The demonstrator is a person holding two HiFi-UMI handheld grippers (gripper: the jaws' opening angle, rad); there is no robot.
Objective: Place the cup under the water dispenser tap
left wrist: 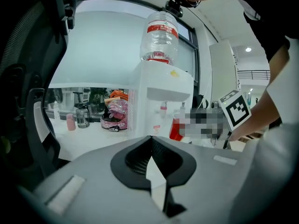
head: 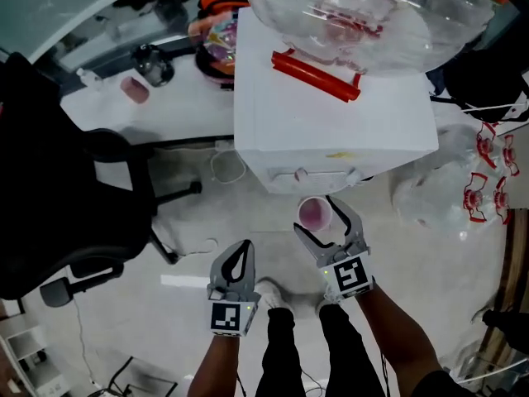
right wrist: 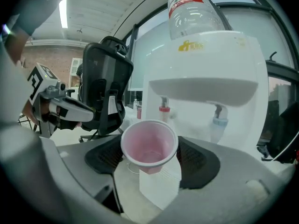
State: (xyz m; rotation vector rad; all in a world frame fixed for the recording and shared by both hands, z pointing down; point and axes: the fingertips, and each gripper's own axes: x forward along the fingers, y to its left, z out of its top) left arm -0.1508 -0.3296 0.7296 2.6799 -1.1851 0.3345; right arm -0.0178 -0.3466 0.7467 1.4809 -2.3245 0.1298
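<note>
Here, one cup (right wrist: 149, 146), two taps (right wrist: 164, 109).

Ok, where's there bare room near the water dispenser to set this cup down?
The recess under the red tap and blue tap of the dispenser looks bare. The desk is bare along its front edge; its back edge is crowded by a jar and bags. The right gripper holds the cup.

Bright, even daylight from window (left wrist: 103, 50) plus ceiling strip (right wrist: 64, 6); faint shadows; dispenser (head: 331, 131) near washed out; gripper views fisheye-bent, dark-cornered, foreground soft; head view slightly blurred.
</note>
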